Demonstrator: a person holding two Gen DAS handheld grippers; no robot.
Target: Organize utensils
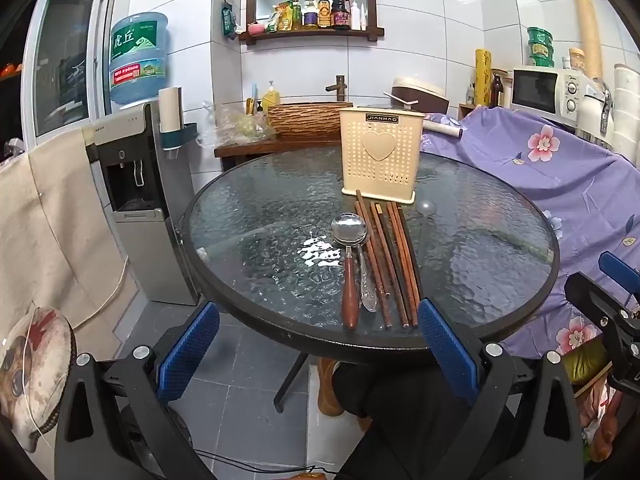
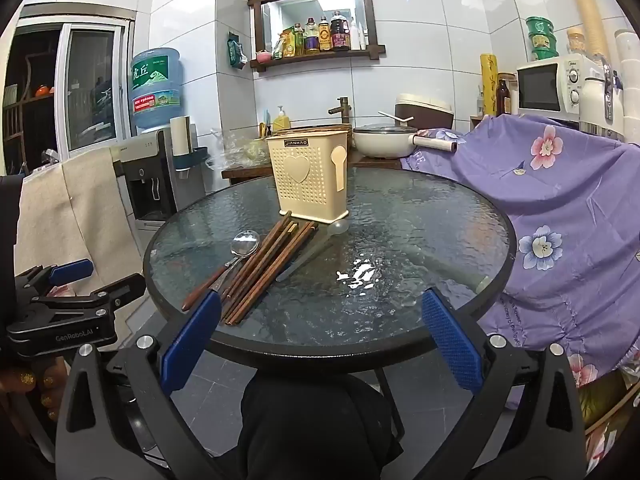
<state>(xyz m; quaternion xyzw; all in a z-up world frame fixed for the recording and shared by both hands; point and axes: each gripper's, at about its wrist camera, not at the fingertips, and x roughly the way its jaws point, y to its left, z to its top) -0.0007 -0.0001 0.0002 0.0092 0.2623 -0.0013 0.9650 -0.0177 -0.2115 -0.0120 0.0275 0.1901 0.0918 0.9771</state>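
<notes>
Both tongs, left (image 1: pixel 318 350) and right (image 2: pixel 320 338), are held spread and empty at the round glass tabletop (image 1: pixel 248 216) edge. Brown wooden chopsticks (image 1: pixel 390 264) and a steel spoon (image 1: pixel 349 232) lie before the cream perforated holder (image 1: pixel 380 156); 1 utensil should be pinched mid-shaft.

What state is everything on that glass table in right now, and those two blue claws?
Utensil holder: upright, nothing visible inside.
Chopsticks: loose, lying flat.
Metal spoon: lying flat beside them.
Clear spoon: lying flat.
Left gripper: open, empty.
Right gripper: open, empty.
</notes>
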